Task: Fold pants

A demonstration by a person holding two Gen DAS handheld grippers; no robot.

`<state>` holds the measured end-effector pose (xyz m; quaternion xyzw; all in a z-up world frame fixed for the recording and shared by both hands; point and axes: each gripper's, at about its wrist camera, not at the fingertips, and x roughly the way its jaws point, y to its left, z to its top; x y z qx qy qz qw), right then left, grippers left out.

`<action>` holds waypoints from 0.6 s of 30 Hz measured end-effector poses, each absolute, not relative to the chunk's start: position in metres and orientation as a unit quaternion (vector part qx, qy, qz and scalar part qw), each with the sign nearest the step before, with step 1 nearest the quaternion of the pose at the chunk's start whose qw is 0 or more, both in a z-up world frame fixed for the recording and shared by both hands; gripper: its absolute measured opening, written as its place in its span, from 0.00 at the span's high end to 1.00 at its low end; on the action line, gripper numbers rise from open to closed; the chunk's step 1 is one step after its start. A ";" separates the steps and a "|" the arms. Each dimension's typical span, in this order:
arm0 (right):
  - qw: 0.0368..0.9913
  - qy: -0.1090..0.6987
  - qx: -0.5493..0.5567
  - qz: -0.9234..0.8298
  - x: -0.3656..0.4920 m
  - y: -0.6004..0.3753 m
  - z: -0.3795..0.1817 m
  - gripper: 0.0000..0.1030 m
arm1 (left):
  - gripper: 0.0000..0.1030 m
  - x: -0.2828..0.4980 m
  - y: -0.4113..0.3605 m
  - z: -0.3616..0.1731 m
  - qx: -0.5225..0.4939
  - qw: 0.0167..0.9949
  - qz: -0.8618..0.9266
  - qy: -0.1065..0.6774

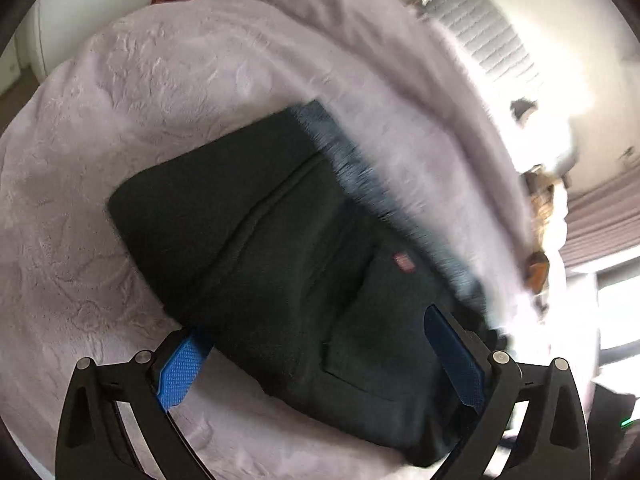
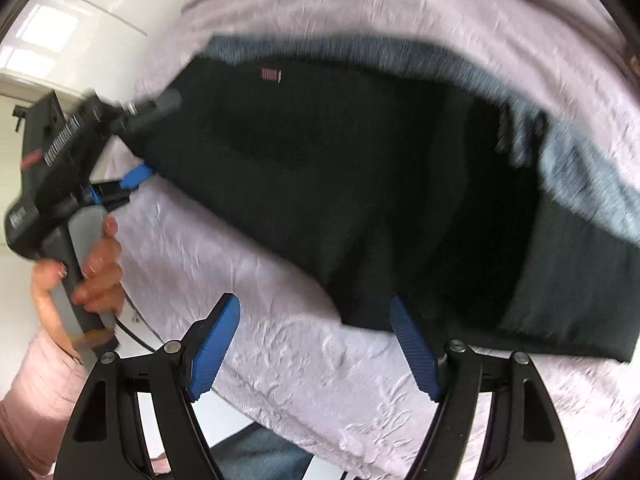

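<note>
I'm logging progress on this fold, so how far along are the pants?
Done: the dark pants lie on the lilac blanket already folded into a compact rectangle. In hand: the left gripper straddles one end, jaws open; the right gripper hovers open at the near edge, holding nothing. Left: probably one more fold or a tidy-up.

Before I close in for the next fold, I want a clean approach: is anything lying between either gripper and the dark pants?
Nothing visible does. The left gripper already straddles a corner of the pants, fingers apart. The right gripper hangs open at their near edge, only bare blanket below.
</note>
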<state>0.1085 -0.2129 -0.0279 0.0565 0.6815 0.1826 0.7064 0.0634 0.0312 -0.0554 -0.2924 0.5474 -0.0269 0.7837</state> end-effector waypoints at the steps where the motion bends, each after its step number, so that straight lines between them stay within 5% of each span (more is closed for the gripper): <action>1: 0.712 0.676 0.057 0.181 0.114 -0.216 -0.023 0.22 | 0.28 0.065 0.031 -0.063 -0.283 0.779 -0.009 0.560; 2: 0.716 0.672 0.058 0.180 0.121 -0.218 -0.019 0.22 | 0.45 0.068 0.032 -0.071 -0.269 0.771 0.014 0.577; 5: 0.728 0.658 0.062 0.183 0.147 -0.219 -0.003 0.22 | 0.60 0.069 0.030 -0.067 -0.237 0.785 0.030 0.571; 10: 0.713 0.661 0.075 0.223 0.202 -0.192 0.016 0.22 | 0.62 0.061 -0.037 -0.044 0.014 0.851 0.044 0.523; 18: 0.602 0.734 -0.024 0.313 0.272 -0.040 0.006 0.22 | 0.62 0.058 -0.055 -0.046 0.097 0.860 0.044 0.499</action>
